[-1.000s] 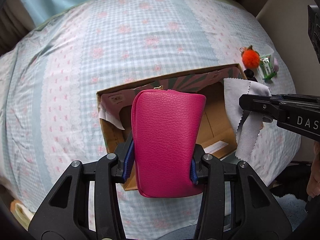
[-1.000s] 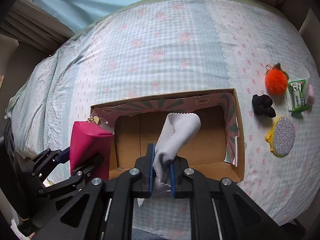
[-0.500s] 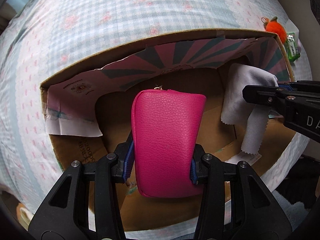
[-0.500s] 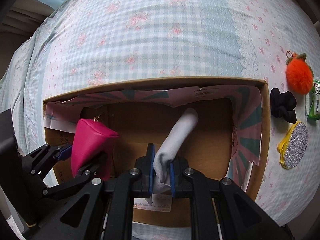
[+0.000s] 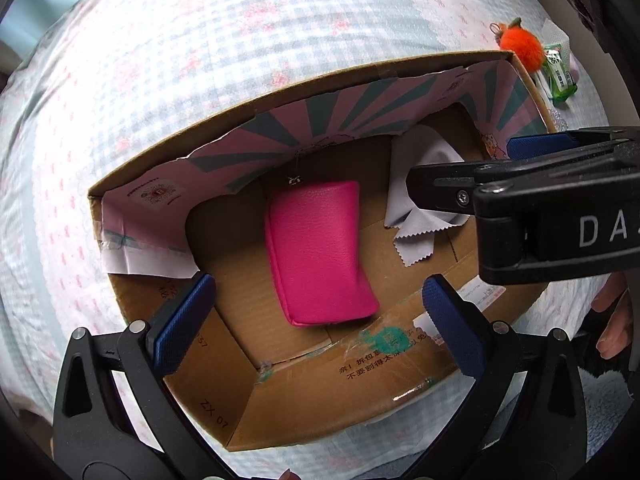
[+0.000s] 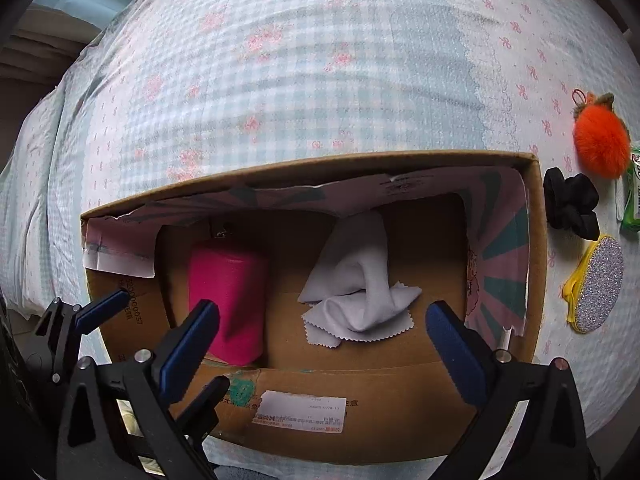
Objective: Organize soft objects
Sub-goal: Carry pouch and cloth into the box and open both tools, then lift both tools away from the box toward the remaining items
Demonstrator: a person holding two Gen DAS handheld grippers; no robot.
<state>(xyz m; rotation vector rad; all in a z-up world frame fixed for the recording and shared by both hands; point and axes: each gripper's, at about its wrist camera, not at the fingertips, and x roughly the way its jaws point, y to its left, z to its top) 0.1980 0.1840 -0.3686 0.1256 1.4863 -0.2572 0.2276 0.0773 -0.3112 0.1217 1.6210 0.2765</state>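
Left gripper [image 5: 316,312]: jaws spread wide, holding nothing, blue pads clear on both sides. It hangs over the near edge of the open brown cardboard box [image 5: 360,392] and looks down into it.

Right gripper [image 6: 320,340]: jaws likewise wide apart and empty, poised above the box's near wall. In the left wrist view it [image 5: 460,196] reaches in from 3 o'clock across the right part of the box. In the right wrist view the left gripper's [image 6: 160,312] fingers show at 8 o'clock. Part of a bare hand [image 5: 612,320] is seen at the right edge of the left wrist view, behind the right gripper's body.

Inside the box, on its floor: the bright pink leather-look zip pouch [image 5: 320,252] lies in the left-centre part, zipper pull toward the far wall, touched by neither gripper. Just to its right lies the crumpled pale grey cloth with pinked edges [image 6: 356,284], loose on the floor near the far wall, apart from the pouch.

The far and side walls of the box carry a pink-and-teal striped paper lining [image 6: 496,264].

Beyond the box at 2 to 3 o'clock, on the light blue checked bedspread [image 6: 280,80]: a black fabric scrunchie [image 6: 572,204], a silver glitter round pouch with yellow trim [image 6: 596,284], an orange fluffy pom-pom charm [image 6: 600,140] and a green packet [image 5: 560,76], all outside the box and near one another.
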